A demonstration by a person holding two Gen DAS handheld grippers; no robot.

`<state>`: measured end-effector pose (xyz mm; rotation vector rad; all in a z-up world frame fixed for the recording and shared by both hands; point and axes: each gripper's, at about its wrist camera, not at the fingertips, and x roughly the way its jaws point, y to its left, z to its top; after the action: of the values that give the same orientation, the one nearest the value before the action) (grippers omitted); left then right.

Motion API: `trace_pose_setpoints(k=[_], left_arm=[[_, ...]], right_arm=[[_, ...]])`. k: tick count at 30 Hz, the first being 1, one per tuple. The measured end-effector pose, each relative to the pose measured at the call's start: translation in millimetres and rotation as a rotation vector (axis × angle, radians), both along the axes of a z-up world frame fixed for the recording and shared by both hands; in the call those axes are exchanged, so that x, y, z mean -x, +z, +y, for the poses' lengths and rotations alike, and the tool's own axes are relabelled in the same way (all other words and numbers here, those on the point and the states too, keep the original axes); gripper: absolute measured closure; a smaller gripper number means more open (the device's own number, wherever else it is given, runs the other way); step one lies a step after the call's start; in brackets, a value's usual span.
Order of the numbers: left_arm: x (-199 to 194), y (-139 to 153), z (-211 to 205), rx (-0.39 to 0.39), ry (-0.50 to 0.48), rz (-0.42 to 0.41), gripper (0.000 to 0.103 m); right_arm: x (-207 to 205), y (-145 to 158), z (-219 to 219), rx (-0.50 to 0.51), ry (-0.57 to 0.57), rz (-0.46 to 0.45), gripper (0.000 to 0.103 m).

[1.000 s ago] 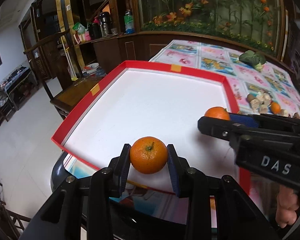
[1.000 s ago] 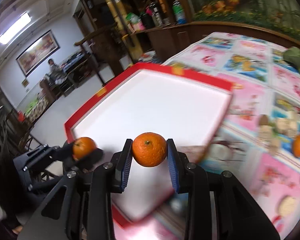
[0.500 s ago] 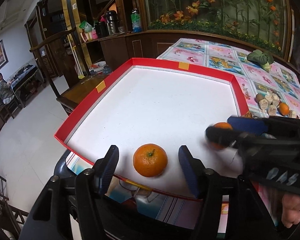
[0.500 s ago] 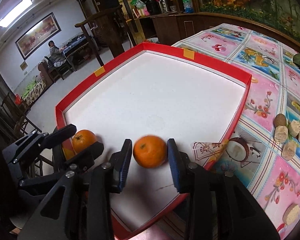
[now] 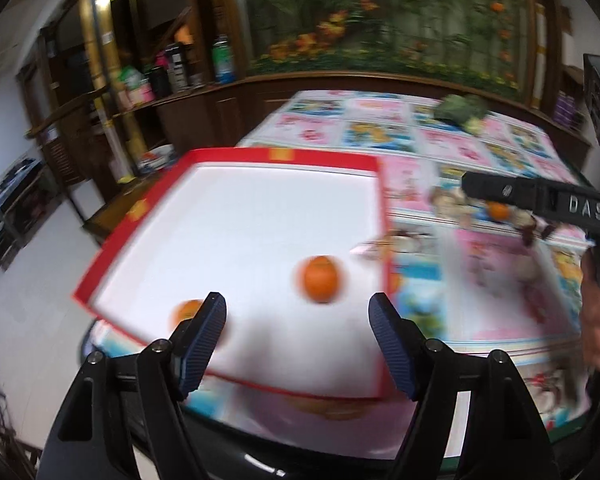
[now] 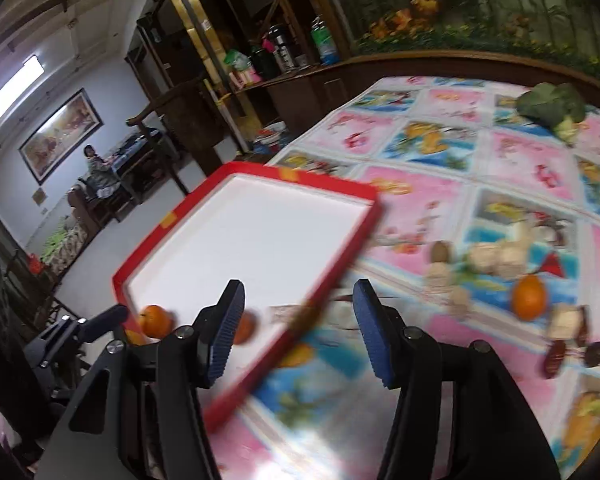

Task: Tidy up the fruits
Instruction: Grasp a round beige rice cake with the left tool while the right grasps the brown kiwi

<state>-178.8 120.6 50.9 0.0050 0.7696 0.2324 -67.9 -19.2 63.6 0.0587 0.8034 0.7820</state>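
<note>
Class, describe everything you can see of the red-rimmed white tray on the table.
The red-rimmed white tray is shallow and rectangular, with a plain white floor, a low red wall and small yellow tape patches on the rim. It lies flat on the flower-patterned tablecloth, at the table's edge. Two oranges rest inside near the front: one towards the right, one by the left corner.
</note>
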Motion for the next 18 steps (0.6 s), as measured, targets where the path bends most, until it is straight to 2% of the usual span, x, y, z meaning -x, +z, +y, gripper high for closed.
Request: trace_pose_setpoints(k=[5,8,10,13,15,18], left_arm=[[-14,-4,-49,0.014,-0.153,0.038,0.029],[-27,-7,-79,0.043,-0.249,0.062,0.029],[-38,-10,-95,0.063,-0.291,0.075,0.029],[-50,-14,-114,0.066,-0.337,0.086,0.029],[-56,-16,-123,0.08,-0.365,0.091,0.029],[-63,-21,-130,0.101,-0.386,0.104,0.029]], right_arm=[[-17,3,-94,0.042,-0.15,-0.053,0.045],[-34,-4,-156,0.073,-0.273,-0.023,0.045],[-43,-11,-182,0.087,-0.333,0.017,0.045],[-63,-24,-199,0.12,-0.409,0.113,0.045],[-67,-34,-202,0.115,-0.416,0.175,0.045],[-62,-33,-194,0.137,-0.403,0.15,0.047]])
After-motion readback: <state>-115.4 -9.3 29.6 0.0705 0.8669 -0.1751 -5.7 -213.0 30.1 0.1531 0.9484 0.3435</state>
